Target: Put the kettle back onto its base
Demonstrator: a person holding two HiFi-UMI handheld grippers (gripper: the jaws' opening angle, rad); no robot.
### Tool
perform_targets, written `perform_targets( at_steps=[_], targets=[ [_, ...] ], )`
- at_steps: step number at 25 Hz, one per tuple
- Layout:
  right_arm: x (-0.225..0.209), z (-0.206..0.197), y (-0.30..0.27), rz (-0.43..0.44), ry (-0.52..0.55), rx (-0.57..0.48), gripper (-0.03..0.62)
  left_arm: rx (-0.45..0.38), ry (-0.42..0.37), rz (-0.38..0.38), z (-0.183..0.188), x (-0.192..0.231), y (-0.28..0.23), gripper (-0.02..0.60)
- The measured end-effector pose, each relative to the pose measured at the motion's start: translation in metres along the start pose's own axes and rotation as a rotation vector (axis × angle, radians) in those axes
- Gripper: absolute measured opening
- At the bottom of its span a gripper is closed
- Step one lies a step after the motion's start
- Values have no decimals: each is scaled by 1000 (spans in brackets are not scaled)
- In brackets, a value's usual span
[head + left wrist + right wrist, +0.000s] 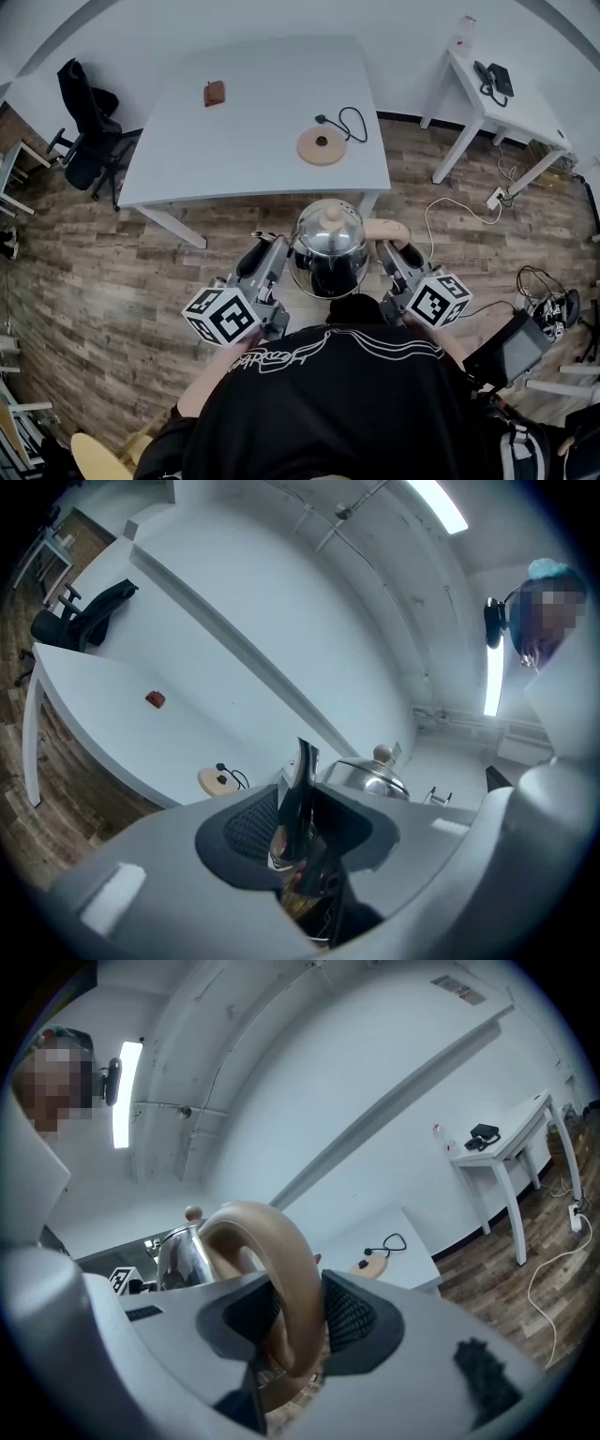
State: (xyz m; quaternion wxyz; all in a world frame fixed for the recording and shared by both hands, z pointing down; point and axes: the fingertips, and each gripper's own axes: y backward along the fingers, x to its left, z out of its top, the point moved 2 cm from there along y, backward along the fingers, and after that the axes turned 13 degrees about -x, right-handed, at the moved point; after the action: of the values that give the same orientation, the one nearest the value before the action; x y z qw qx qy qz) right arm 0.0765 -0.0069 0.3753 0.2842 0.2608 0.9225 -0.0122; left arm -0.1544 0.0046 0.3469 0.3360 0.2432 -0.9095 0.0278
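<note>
**Kettle in mid-air, short of the tabletop.** I hold the kettle [328, 246] between both grippers over the wood floor [94, 244], just short of the tabletop's [253, 159] near edge. My left gripper [274, 248] is clamped on the spout [302, 794], and my right gripper [387, 251] is clamped on the tan handle [281, 1279].

The base [322, 146] lies near the tabletop's near right corner, with its cord [353, 122] curled just behind it. Bare tabletop lies to its left, and a small brown thing [215, 93] sits well apart, further back. A chair [89, 131] stands off the left edge and a second table [506, 103] off to the right.

My black shirt [337, 403] cuts off the kettle's near side. The brown thing is too small to identify.
</note>
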Motion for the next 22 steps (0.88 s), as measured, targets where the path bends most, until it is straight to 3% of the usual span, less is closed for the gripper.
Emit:
perform_targets(
  at_steps=[9, 22],
  targets=[
    [-46, 5, -40, -30, -15, -10, 129, 38, 13, 2, -11, 25, -54, 120],
    [-121, 13, -160, -16, -27, 31, 129, 64, 13, 36, 4, 93, -168, 117]
  ],
)
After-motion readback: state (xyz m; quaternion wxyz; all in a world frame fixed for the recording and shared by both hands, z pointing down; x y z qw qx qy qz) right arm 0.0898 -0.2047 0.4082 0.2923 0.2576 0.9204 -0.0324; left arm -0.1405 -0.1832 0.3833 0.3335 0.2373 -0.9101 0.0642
